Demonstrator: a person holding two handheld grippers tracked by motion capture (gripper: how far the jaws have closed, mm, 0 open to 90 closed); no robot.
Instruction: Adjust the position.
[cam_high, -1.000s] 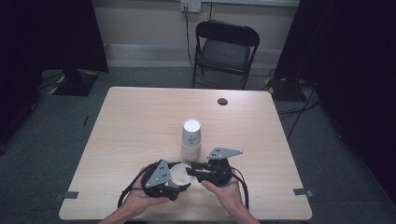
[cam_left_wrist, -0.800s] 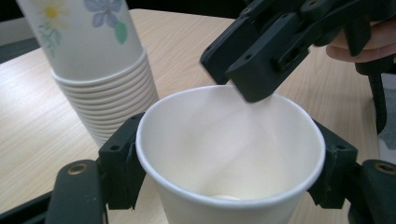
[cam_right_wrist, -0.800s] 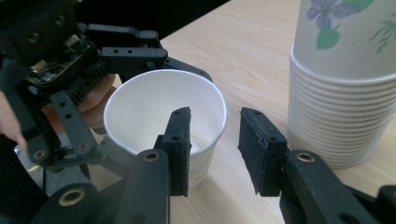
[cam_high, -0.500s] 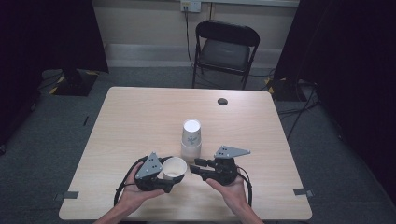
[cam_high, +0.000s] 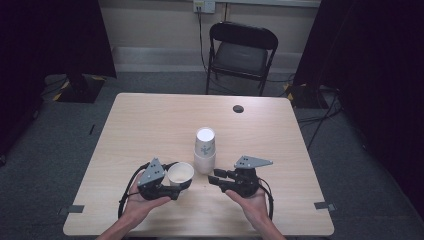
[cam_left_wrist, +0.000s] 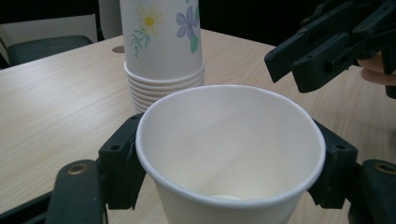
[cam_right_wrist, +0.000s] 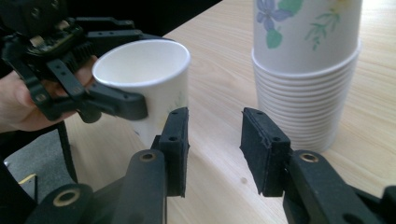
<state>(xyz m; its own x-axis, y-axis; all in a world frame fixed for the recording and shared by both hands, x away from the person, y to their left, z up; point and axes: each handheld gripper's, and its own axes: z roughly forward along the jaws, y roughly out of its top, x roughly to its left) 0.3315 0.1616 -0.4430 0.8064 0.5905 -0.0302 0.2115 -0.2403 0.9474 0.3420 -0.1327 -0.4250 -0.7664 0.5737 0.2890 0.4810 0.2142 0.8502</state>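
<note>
— Left gripper (cam_high: 175, 187): clamped on the single cup (cam_high: 180, 174), one jaw on each side, mouth up.
— And the right gripper (cam_high: 218, 180)?
— Jaws a little apart, holding nothing. Just to the right of that cup, pointing left at it.
— Where's the cup stack (cam_high: 205, 149)?
— Upside down on the table (cam_high: 150, 120), a bit farther off, between the two grippers. Touching the single cup or just beside it; cannot tell.
— Which gripper is closer to the stack?
— About the same. Left one busy, though, so likely a job for the free right one.
— Which way to go?
— Forward and a little left, toward the stack's tall side.
</note>
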